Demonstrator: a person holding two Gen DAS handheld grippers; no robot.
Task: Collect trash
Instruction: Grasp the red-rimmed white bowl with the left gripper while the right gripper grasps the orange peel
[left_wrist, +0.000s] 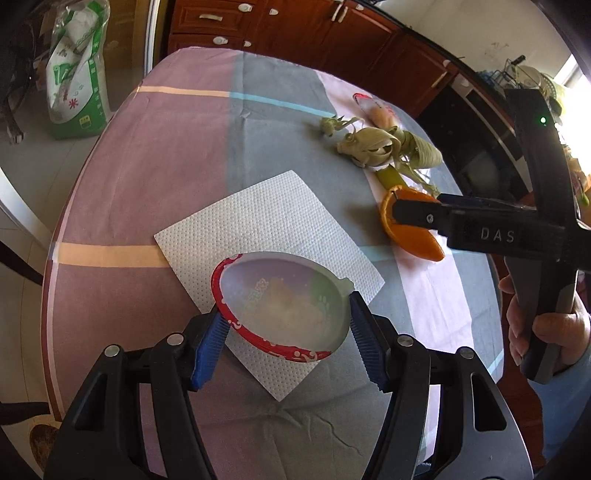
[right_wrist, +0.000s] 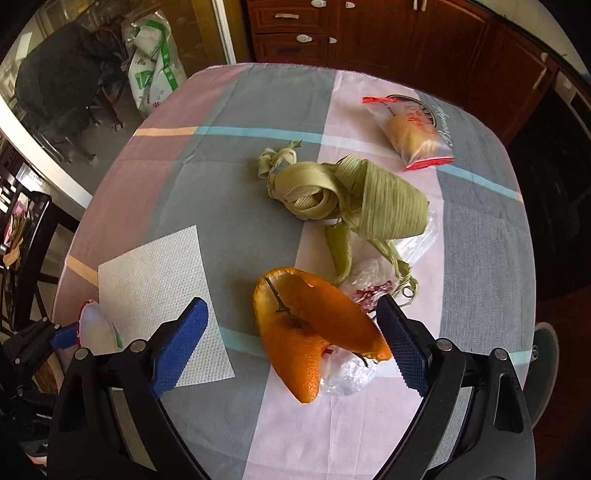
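— Two grippers; what's in them?
— My left gripper (left_wrist: 286, 325) clamps a lidded cup (left_wrist: 280, 306) (red rim) above the paper towel (left_wrist: 258, 218). My right gripper (right_wrist: 291, 343) is spread wide around the orange peel (right_wrist: 314, 328), pads apart from it, near green husks (right_wrist: 351, 199) on the tablecloth (right_wrist: 229, 184).

"DAS" — right gripper (left_wrist: 410, 216)
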